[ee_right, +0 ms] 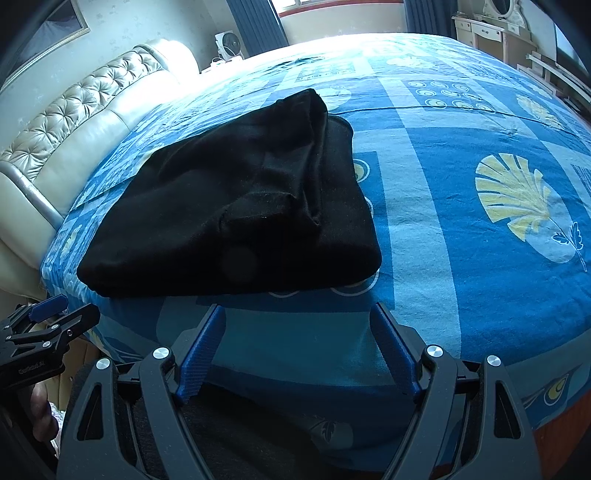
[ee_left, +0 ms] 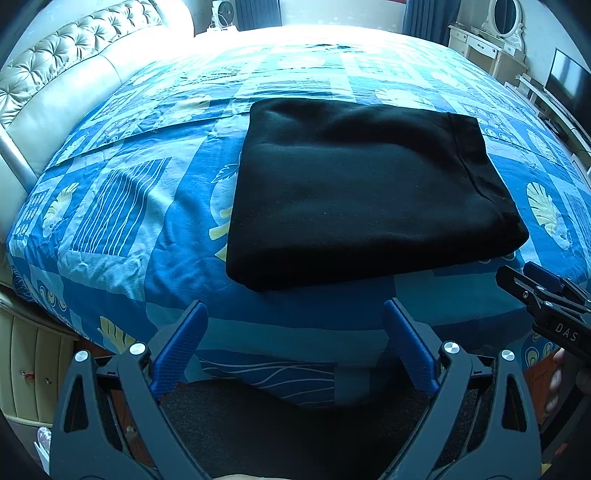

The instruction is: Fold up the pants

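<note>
The black pants [ee_left: 365,192] lie folded into a flat rectangle on the blue patterned bed cover [ee_left: 122,206]. They also show in the right wrist view [ee_right: 240,206], with layered edges on their right side. My left gripper [ee_left: 295,317] is open and empty, just short of the pants' near edge. My right gripper [ee_right: 295,321] is open and empty, near the pants' near right corner. The right gripper shows at the right edge of the left wrist view [ee_left: 532,280]. The left gripper shows at the left edge of the right wrist view [ee_right: 55,317].
A tufted cream headboard [ee_left: 55,74] runs along the bed's left side. A dresser with an oval mirror [ee_left: 502,22] and a TV [ee_left: 565,81] stand at the far right. A small fan [ee_right: 229,46] stands beyond the bed. The bed's near edge lies below the grippers.
</note>
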